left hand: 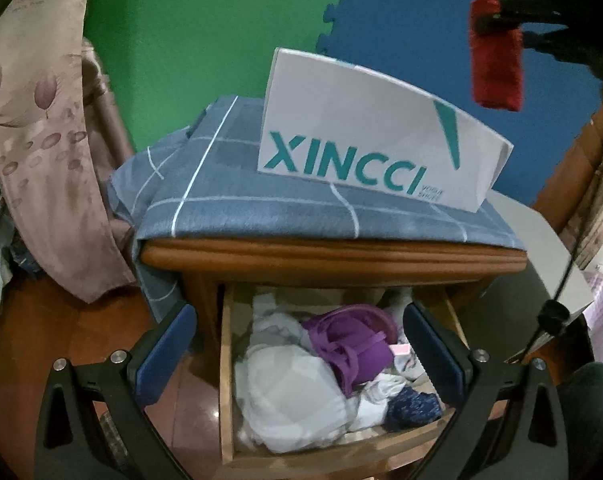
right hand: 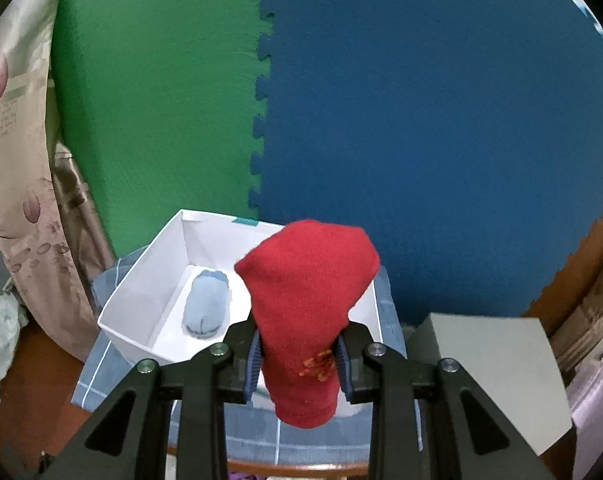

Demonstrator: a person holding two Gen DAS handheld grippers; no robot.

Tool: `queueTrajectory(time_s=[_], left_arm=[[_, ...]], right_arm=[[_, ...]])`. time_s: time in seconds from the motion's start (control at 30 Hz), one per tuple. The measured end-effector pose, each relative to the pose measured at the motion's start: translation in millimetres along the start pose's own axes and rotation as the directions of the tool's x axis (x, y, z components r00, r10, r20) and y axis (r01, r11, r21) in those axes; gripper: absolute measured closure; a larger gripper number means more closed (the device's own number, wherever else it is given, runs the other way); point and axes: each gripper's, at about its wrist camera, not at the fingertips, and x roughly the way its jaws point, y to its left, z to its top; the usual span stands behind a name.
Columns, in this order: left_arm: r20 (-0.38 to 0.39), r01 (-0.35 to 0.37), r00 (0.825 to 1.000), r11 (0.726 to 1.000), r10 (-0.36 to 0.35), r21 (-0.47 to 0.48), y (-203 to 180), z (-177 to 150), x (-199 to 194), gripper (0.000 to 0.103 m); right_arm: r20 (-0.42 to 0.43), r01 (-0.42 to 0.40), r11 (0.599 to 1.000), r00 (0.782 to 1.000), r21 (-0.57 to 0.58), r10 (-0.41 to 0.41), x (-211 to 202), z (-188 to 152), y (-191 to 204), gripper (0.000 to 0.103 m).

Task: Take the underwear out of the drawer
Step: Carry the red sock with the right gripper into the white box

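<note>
So, left wrist view first. My left claw is spread wide open with nothing in it, hanging right over the pulled-out drawer of the wooden nightstand. Between the fingers there's a jumble of laundry: a purple piece near the middle, a big white bundle toward the drawer's front left, and something dark blue patterned at the front right. Up on the nightstand top, over a blue checked cloth, stands the white XINCCI box. Off toward the top right my right claw shows up dark and blurry, with a red garment dangling from it, long axis pointing straight down.

Right wrist view: the right claw is clamped on that red garment, which has a small orange embroidery near the grip. It sticks up past the fingers and a shorter end hangs below. Just beyond and below sits the white box, open at the top, with a light blue rolled piece already lying in it toward the left side.

My read: the red piece is out of the drawer and hovering about over the box's right half, so the drop mostly needs a small nudge forward-left. The left claw is clearly closer to what's left in the drawer, with the purple piece straight ahead of it.
</note>
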Motion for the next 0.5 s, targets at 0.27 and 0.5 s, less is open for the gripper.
queueTrajectory(time_s=[0.27, 0.5], left_arm=[[-0.032, -0.012, 0.999, 1.0, 0.012, -0.011, 8.1, -3.8, 10.7, 0.002], [-0.021, 0.007, 1.0, 1.0, -0.007, 0.011, -3.3, -1.3, 11.8, 0.002]], right_arm=[[-0.008, 0.012, 1.0, 1.0, -0.018, -0.012, 21.2, 29.1, 8.9, 0.073], [-0.04, 0.025, 1.0, 0.999, -0.012, -0.025, 54.7, 39.1, 13.0, 0.073]])
